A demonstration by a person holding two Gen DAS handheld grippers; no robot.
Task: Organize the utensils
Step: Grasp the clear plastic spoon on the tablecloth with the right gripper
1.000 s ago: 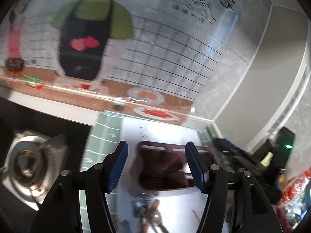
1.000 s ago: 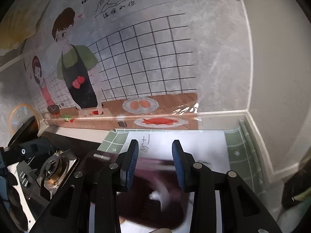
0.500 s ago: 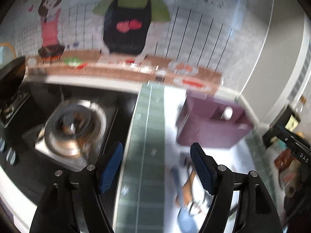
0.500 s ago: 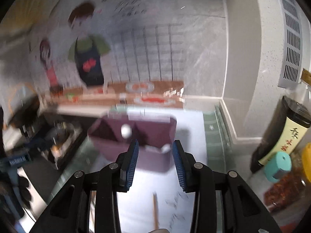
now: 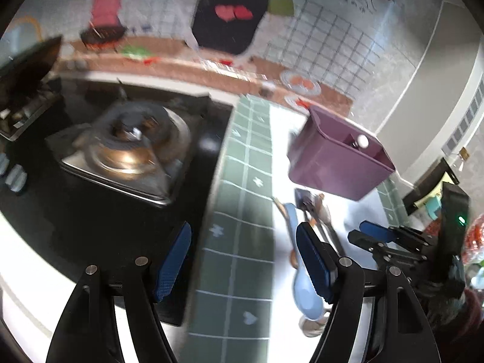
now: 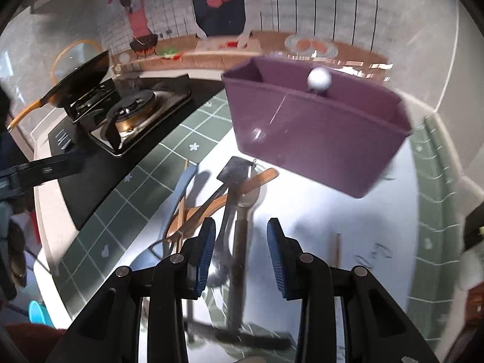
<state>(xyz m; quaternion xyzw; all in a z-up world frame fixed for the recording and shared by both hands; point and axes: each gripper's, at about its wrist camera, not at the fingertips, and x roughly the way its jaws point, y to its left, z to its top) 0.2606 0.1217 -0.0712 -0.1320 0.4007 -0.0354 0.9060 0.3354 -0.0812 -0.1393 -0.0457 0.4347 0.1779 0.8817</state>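
Gaping empty, both the left tool [image 5: 243, 264] and right tool [image 6: 241, 252] hung above one purple bin [image 6: 314, 130] and several piled utensils [image 6: 217, 202].

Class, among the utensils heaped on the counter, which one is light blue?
The light blue plastic spoon, at the heap's stove side; the others look wooden, metal or black.

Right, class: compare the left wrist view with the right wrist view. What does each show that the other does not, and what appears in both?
Only the left wrist view shows the right gripper from the side, the green light on its body, and the bowl of the light blue spoon.

Only the right wrist view shows the dark pan on the far burner and a lone wooden stick lying apart on the counter.

Both show the purple bin holding a white-knobbed item, the utensil pile, the near burner and the cartoon backsplash.
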